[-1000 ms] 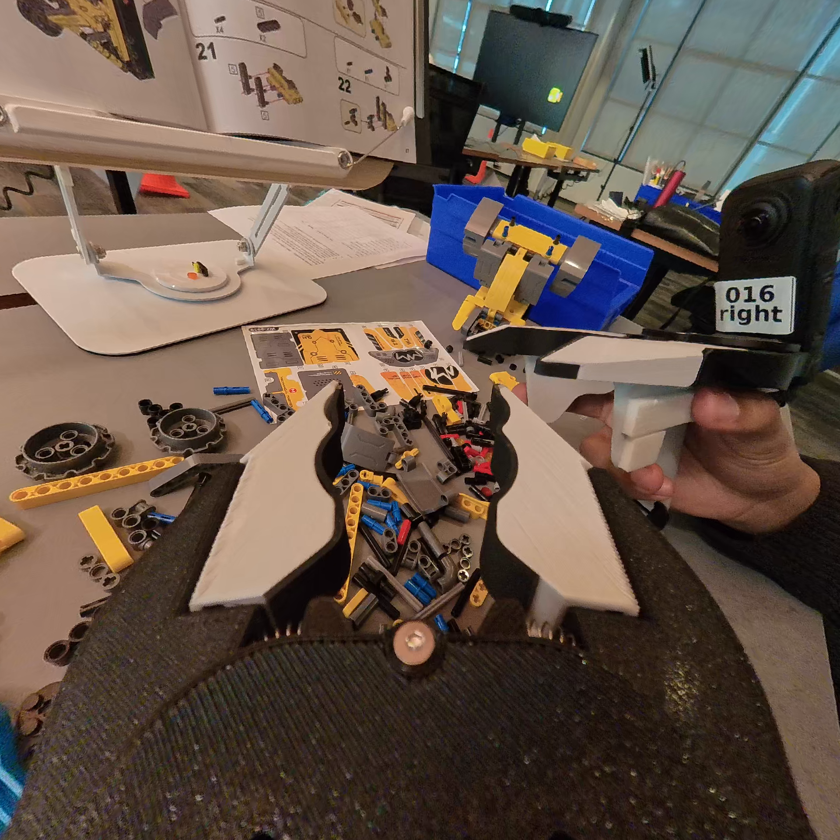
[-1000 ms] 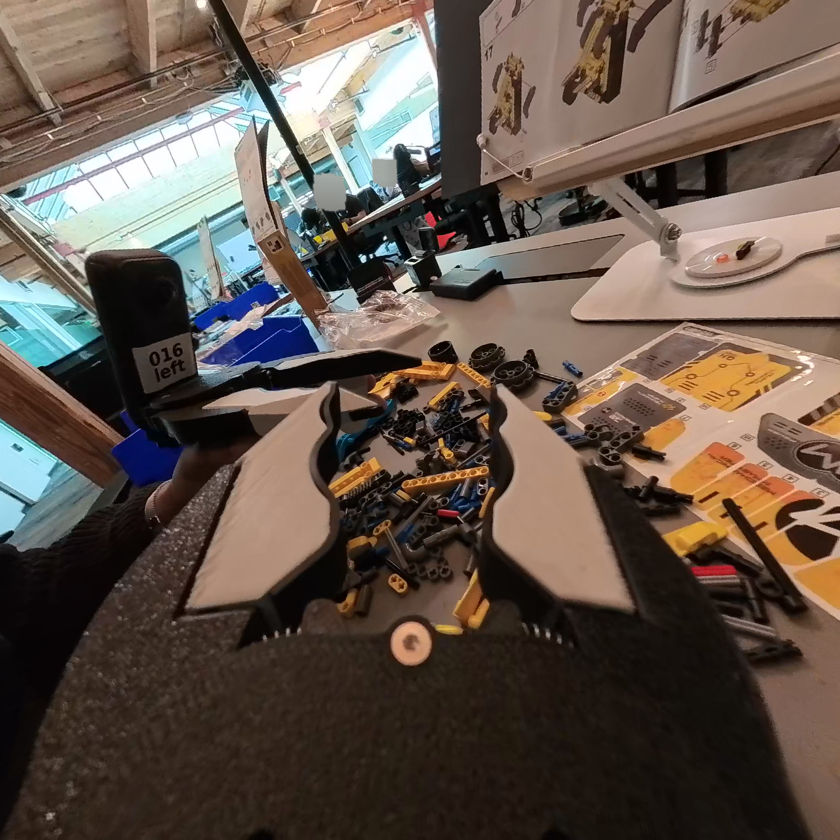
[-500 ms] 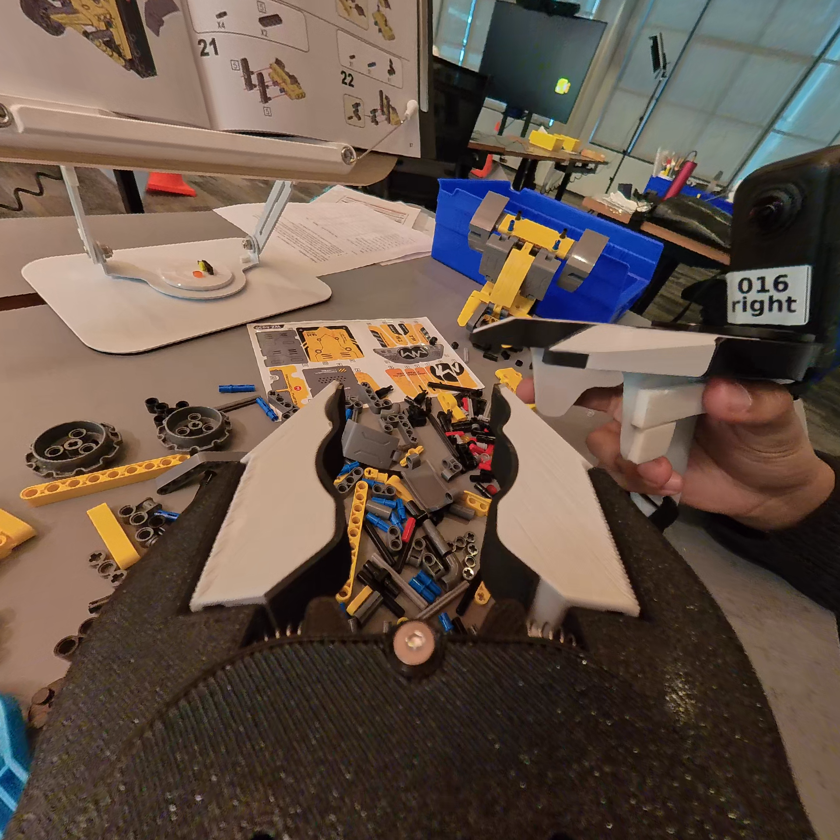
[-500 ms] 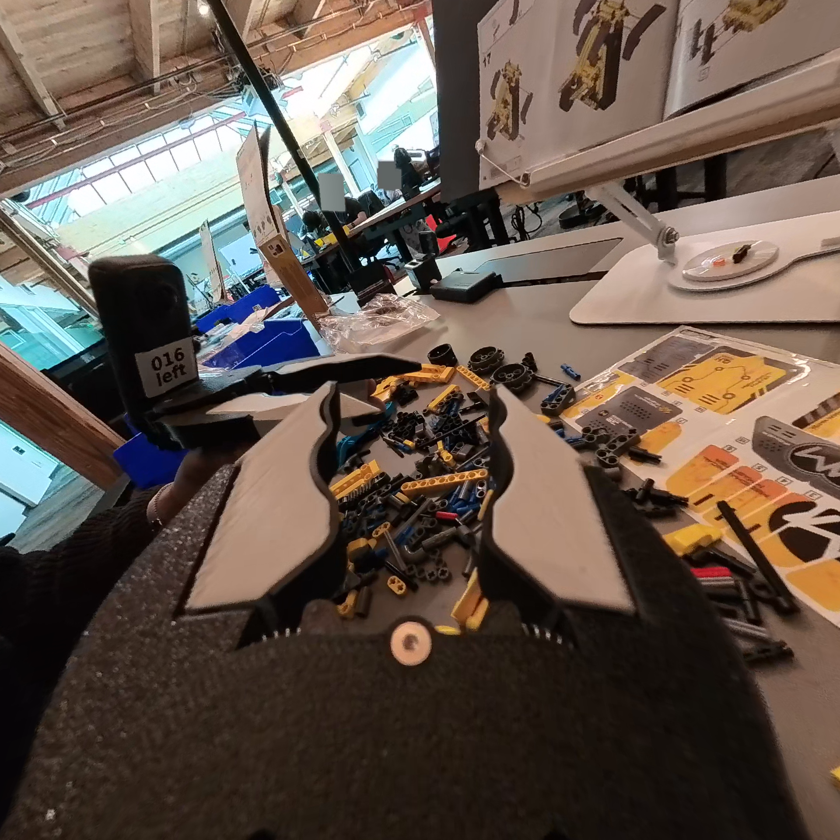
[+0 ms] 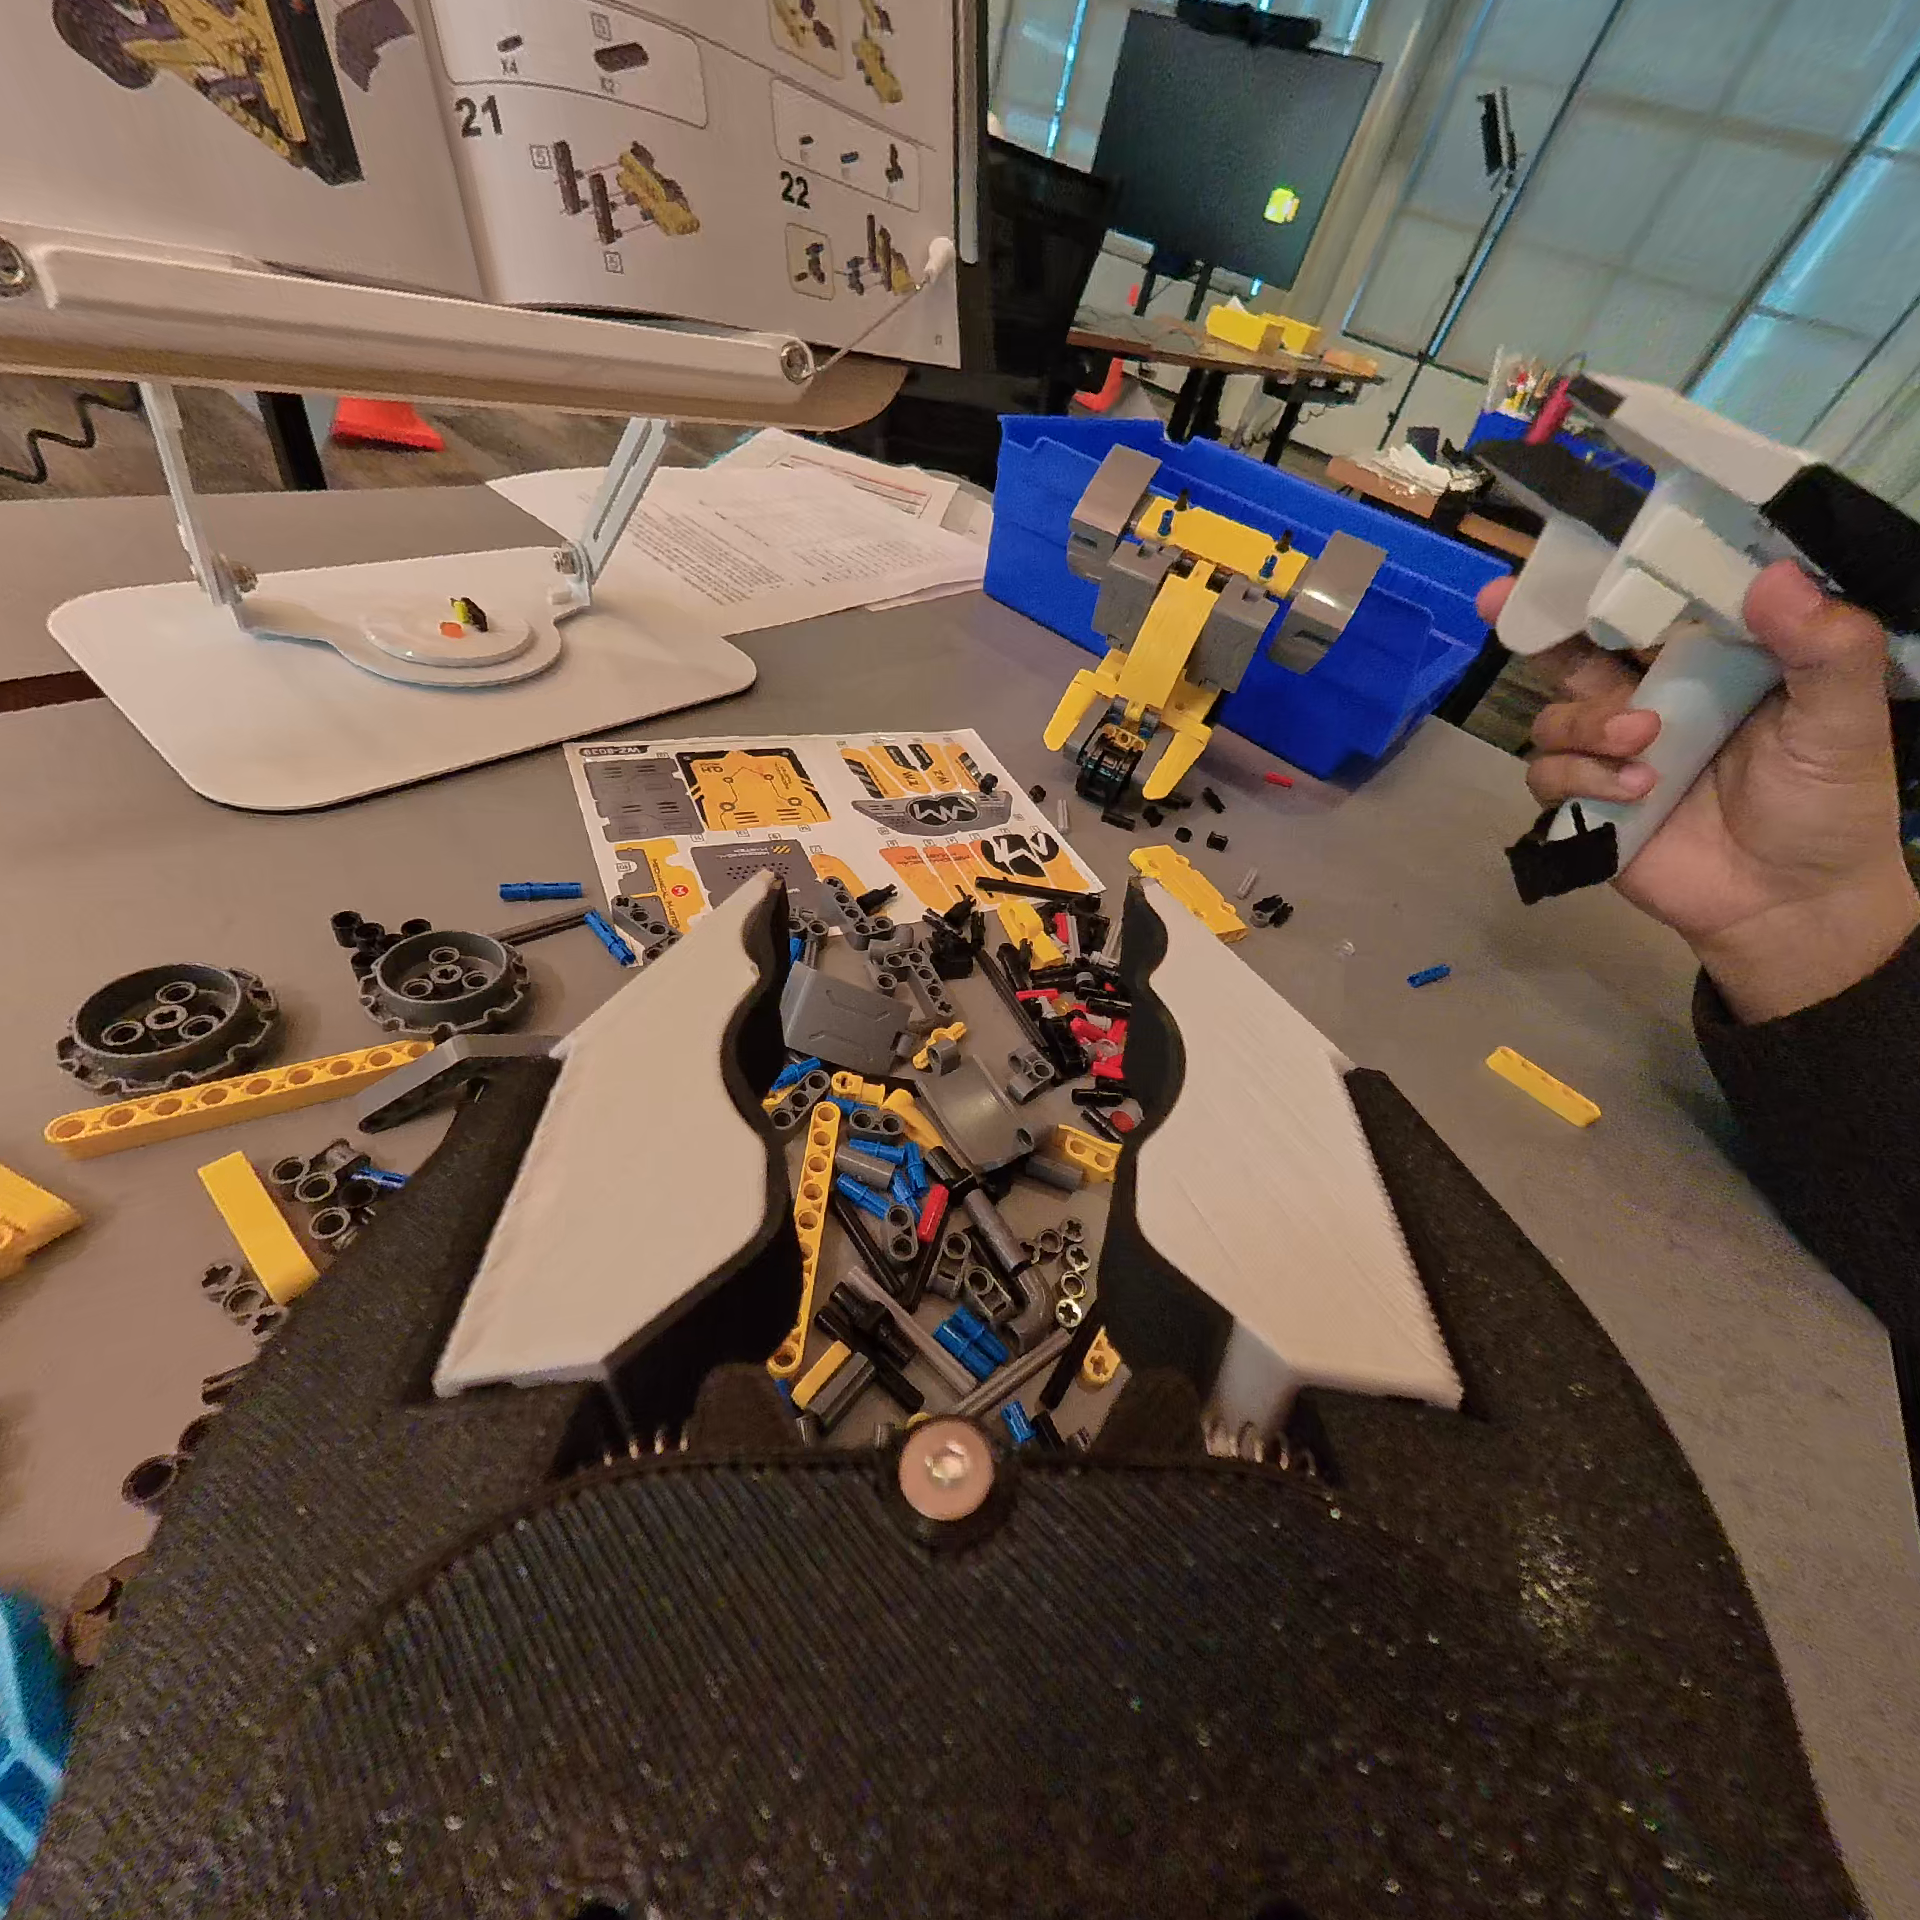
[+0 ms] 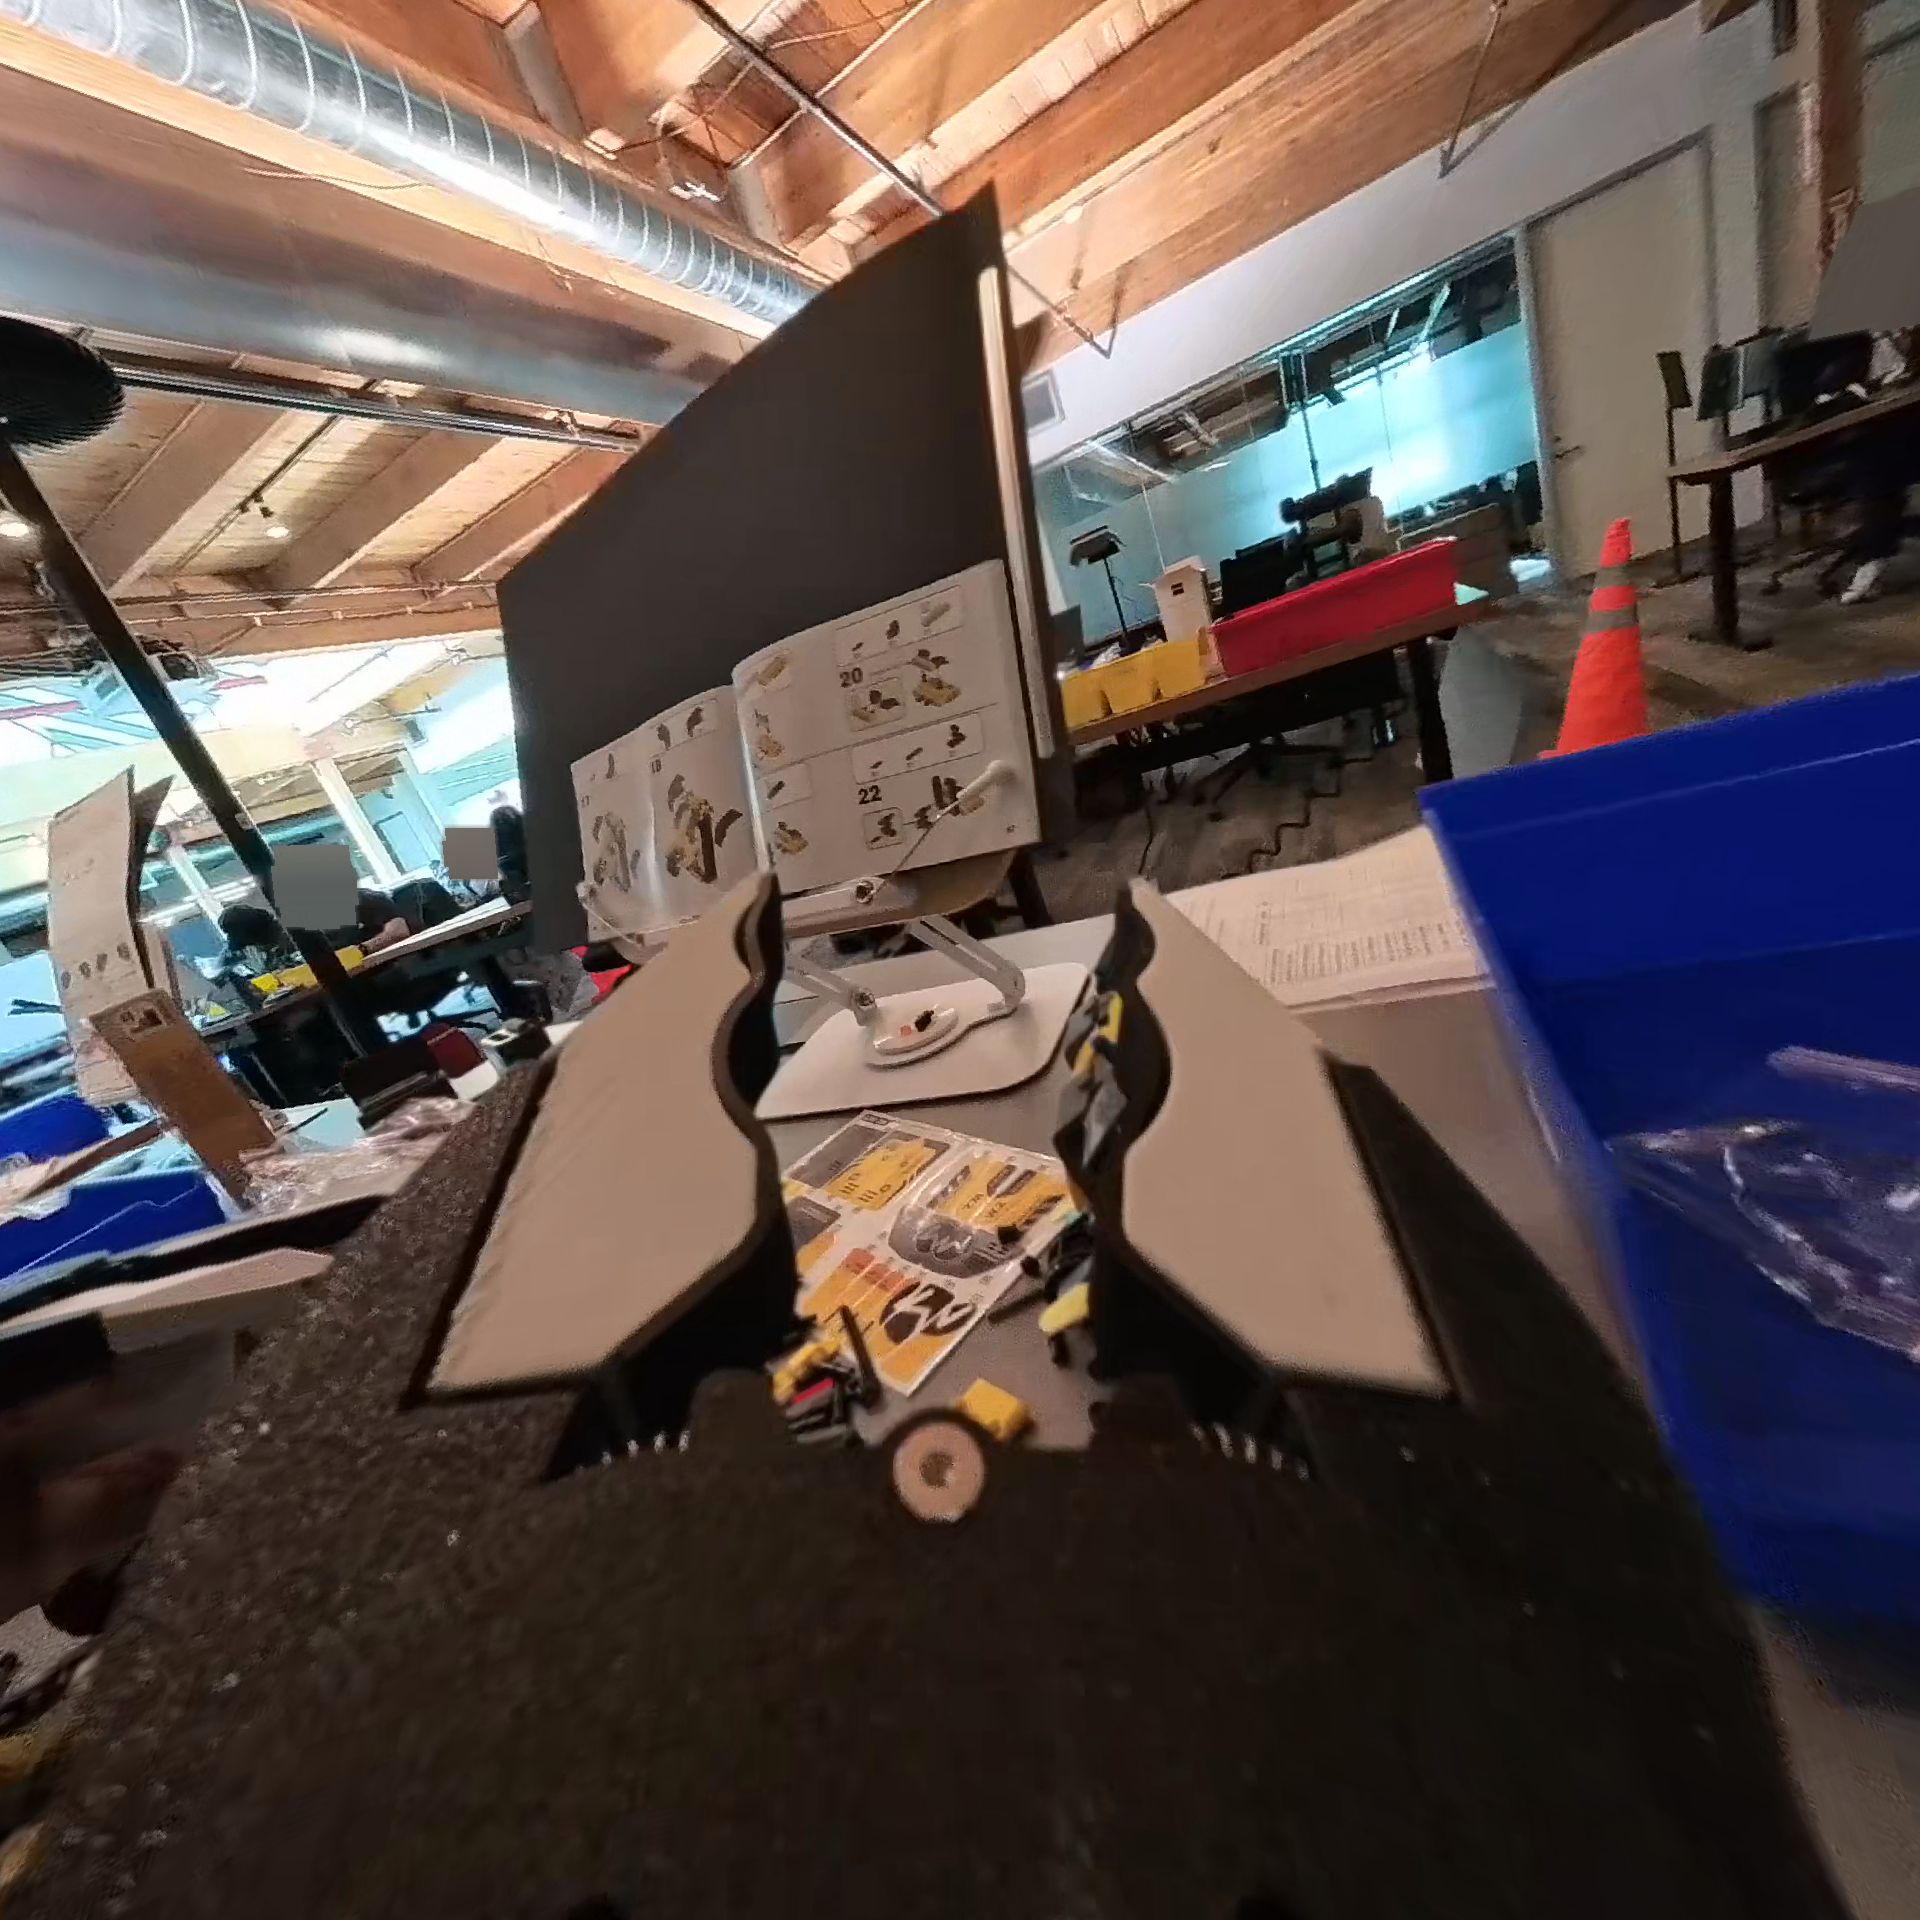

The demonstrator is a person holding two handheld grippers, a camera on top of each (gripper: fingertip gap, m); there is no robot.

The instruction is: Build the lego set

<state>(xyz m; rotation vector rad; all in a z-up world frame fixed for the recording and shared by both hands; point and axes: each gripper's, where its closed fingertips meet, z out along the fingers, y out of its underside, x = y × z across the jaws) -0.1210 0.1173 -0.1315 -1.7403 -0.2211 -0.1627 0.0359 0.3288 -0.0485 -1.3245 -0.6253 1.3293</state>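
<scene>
a: left gripper (image 5: 951,914) hangs with its jaws apart and empty, right over the heap of loose pieces (image 5: 935,1132). the long yellow beam (image 5: 810,1236) there points away from it, along the fingers

b: and the right gripper (image 6: 945,935)?

a: also spread, holding nothing, raised beside the blue bin (image 6: 1704,1039), far from the heap. so i judge the left one is nearer

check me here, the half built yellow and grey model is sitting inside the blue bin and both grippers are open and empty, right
Not quite. In the left wrist view the yellow and grey model stands on the table, leaning against the blue bin, outside it. The left gripper and right gripper are open and empty.
</scene>
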